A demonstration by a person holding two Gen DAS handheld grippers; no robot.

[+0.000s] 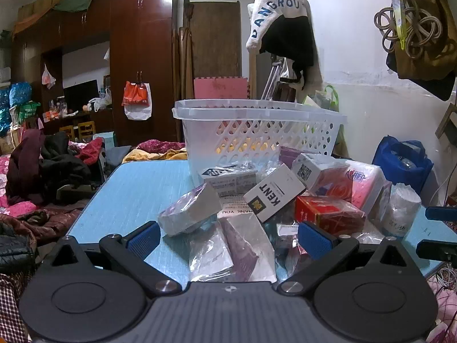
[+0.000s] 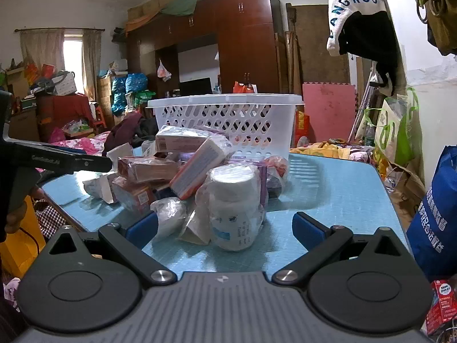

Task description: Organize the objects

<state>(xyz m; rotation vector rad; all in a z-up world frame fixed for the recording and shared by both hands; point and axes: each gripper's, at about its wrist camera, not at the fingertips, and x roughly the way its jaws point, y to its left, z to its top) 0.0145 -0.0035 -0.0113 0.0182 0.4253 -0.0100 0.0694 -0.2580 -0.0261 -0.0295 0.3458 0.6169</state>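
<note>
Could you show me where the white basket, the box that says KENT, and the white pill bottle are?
white basket (image 1: 257, 137): left wrist view, on its latticed front wall.
KENT box (image 1: 274, 197): left wrist view, on the white printed face.
white pill bottle (image 2: 234, 214): right wrist view, on the bottle's body, inside its clear bag.

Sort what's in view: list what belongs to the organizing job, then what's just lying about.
Job:
white basket
KENT box
red box
white bottle
pink tissue pack

Lying about:
blue bag
pink foam mat
hanging white cap
</note>
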